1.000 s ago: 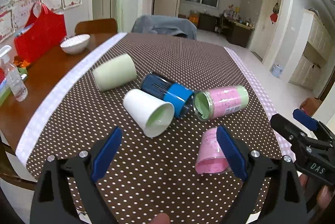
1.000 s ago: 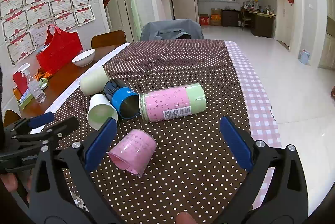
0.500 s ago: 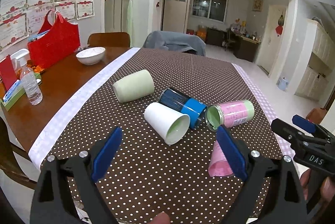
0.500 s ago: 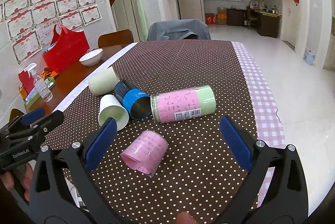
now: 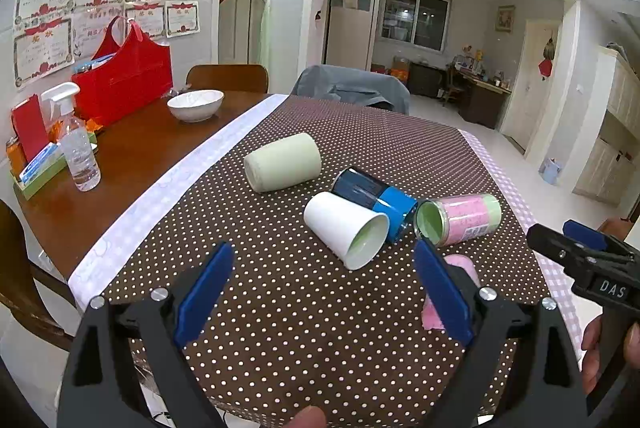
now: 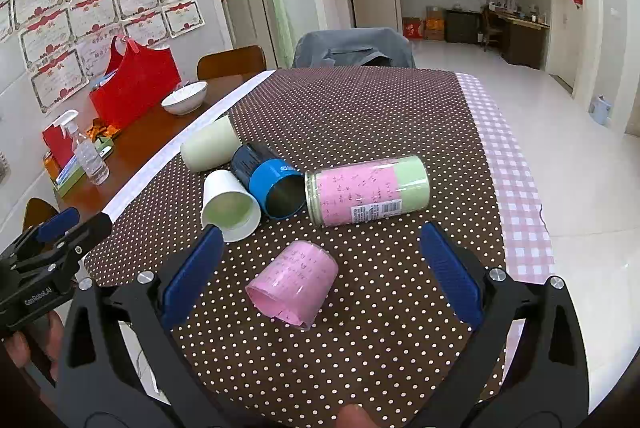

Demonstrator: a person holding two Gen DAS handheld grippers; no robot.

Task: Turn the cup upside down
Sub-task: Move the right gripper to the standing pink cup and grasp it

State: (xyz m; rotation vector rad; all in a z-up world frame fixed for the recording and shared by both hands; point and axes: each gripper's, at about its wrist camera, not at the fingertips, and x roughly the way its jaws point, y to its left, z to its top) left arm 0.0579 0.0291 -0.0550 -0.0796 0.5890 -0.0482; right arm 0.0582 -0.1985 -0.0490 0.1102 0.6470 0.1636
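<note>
Both the left gripper and right gripper hang wide open and empty over the near edge of the surface. Nearest lies a small pink cup on its side. Beyond it lie a white cup, blue tin, long pink-and-green canister and pale green cup, all toppled on brown polka-dot cloth, with a white bowl far left on bare wood.
</note>
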